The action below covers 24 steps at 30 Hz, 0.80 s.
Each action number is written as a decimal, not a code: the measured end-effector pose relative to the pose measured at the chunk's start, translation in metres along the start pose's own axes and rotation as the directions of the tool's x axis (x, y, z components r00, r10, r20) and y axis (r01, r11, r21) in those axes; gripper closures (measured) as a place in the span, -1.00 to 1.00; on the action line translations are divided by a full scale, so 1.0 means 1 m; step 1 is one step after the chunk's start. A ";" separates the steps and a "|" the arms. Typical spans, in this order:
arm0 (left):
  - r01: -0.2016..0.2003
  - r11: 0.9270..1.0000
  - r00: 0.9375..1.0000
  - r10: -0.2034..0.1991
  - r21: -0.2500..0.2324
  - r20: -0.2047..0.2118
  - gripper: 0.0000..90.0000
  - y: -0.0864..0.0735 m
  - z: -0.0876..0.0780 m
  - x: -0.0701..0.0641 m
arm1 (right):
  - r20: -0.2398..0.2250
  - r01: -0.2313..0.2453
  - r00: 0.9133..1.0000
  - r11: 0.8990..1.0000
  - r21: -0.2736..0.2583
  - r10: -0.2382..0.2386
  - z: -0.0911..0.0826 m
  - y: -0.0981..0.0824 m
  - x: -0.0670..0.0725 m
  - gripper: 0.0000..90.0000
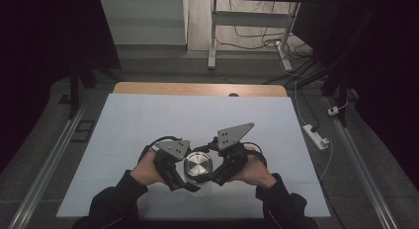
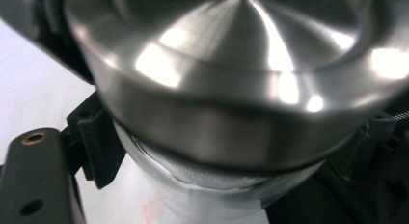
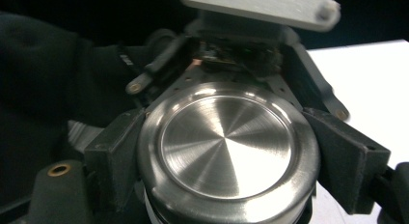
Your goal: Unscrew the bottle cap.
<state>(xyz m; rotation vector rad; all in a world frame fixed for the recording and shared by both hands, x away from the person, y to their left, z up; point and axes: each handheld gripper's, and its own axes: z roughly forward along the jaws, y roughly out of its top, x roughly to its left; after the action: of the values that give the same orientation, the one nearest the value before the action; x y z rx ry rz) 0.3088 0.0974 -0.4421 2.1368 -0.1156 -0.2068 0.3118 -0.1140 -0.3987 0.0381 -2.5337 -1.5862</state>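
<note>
Both hands reach in from the near edge. The left claw (image 1: 190, 185) and right claw (image 1: 210, 178) point inward toward each other, jaws closed around a metal-lidded jar (image 1: 197, 166) between them.

Lid (image 3: 226, 147): brushed metal, glossy, fine radial grain and bright highlights seen on top. Body below (image 2: 212, 195): paler, duller metal. Jaw pads: matt black plastic. Gripper top plate (image 1: 235, 133): flat grey, matt. Table sheet (image 1: 163, 115): smooth, matt white; bare wood strip (image 1: 197, 89) seen at far edge. Sleeves (image 1: 116, 197): dark cloth.
</note>
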 end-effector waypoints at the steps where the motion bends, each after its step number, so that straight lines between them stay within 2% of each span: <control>1: -0.005 1.000 1.000 0.005 0.001 0.012 -0.65 0.000 0.001 0.000 | -0.019 0.000 1.000 1.000 -0.015 0.000 -0.001 0.000 0.000 -0.57; 3: -0.009 1.000 1.000 0.009 -0.004 0.011 -0.65 0.000 0.002 -0.001 | -0.028 0.001 1.000 1.000 -0.023 -0.001 -0.002 0.001 0.001 -0.58; 4: -0.004 1.000 1.000 0.004 -0.004 0.001 -0.65 0.001 0.003 -0.001 | -0.028 0.016 0.999 0.999 -0.033 -0.017 -0.004 0.002 0.002 -0.58; 7: 0.009 1.000 0.999 -0.008 0.005 -0.035 -0.65 0.001 0.002 0.000 | -0.018 0.002 1.000 0.999 -0.048 -0.003 -0.007 0.002 0.000 -0.58; 8: 0.009 1.000 0.999 -0.008 0.005 -0.035 -0.65 0.001 0.002 0.000 | -0.018 0.002 1.000 0.999 -0.048 -0.003 -0.007 0.002 0.000 -0.58; 9: 0.020 1.000 0.999 -0.019 0.005 -0.044 -0.65 0.000 0.002 0.001 | 0.013 -0.015 1.000 0.999 -0.041 0.015 -0.008 0.001 -0.002 -0.58; 10: 0.027 1.000 0.998 -0.027 0.007 -0.057 -0.65 0.000 0.001 0.002 | 0.013 -0.015 1.000 0.999 -0.041 0.015 -0.008 0.001 -0.002 -0.58; 11: 0.046 0.999 0.995 -0.044 0.017 -0.087 -0.65 -0.002 0.000 0.004 | 0.030 -0.030 0.999 0.998 -0.049 0.032 -0.009 0.000 -0.004 -0.58; 12: 0.046 0.999 0.995 -0.044 0.017 -0.087 -0.65 -0.002 0.000 0.004 | 0.030 -0.030 0.999 0.998 -0.049 0.032 -0.009 0.000 -0.004 -0.58; 13: 0.060 0.998 0.992 -0.057 0.025 -0.109 -0.65 -0.003 -0.001 0.006 | 0.057 -0.046 0.997 0.998 -0.050 0.049 -0.010 -0.001 -0.007 -0.58; 14: 0.060 0.998 0.992 -0.057 0.025 -0.109 -0.65 -0.003 -0.001 0.006 | 0.066 -0.051 0.996 0.997 -0.052 0.055 -0.010 -0.002 -0.008 -0.58; 15: 0.068 0.997 0.991 -0.064 0.030 -0.120 -0.65 -0.004 -0.001 0.006 | 0.078 -0.054 0.995 0.997 -0.052 0.058 -0.011 -0.002 -0.009 -0.58; 16: 0.084 0.996 0.986 -0.077 0.040 -0.145 -0.65 -0.004 -0.001 0.008 | 0.091 -0.057 0.994 0.997 -0.051 0.062 -0.011 -0.002 -0.009 -0.58; 18: 0.088 0.995 0.984 -0.080 0.045 -0.157 -0.65 -0.005 0.000 0.009 | 0.108 -0.061 0.992 0.997 -0.056 0.066 -0.012 -0.002 -0.009 -0.58; 19: 0.104 0.993 0.979 -0.094 0.048 -0.179 -0.65 -0.006 -0.001 0.010 | 0.119 -0.063 0.990 0.996 -0.056 0.070 -0.012 -0.001 -0.009 -0.58; 20: 0.104 0.993 0.979 -0.094 0.048 -0.179 -0.65 -0.006 -0.001 0.010 | 0.119 -0.063 0.990 0.996 -0.056 0.070 -0.012 -0.001 -0.009 -0.58; 22: 0.132 0.990 0.970 -0.120 0.045 -0.210 -0.65 -0.007 -0.001 0.012 | 0.156 -0.052 0.986 0.997 -0.054 0.060 -0.013 0.001 -0.007 -0.58; 23: 0.132 0.990 0.970 -0.120 0.045 -0.210 -0.65 -0.007 -0.001 0.012 | 0.167 -0.051 0.984 0.997 -0.052 0.059 -0.014 0.002 -0.006 -0.58; 24: 0.146 0.988 0.965 -0.133 0.041 -0.227 -0.65 -0.008 -0.003 0.013 | 0.177 -0.050 0.983 0.997 -0.050 0.059 -0.014 0.002 -0.006 -0.58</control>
<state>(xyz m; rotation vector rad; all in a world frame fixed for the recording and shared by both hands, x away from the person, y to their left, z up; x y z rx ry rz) 0.3221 0.1019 -0.4491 2.2116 0.1627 -0.0435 0.3195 -0.1251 -0.3914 -0.1852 -2.6024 -1.6960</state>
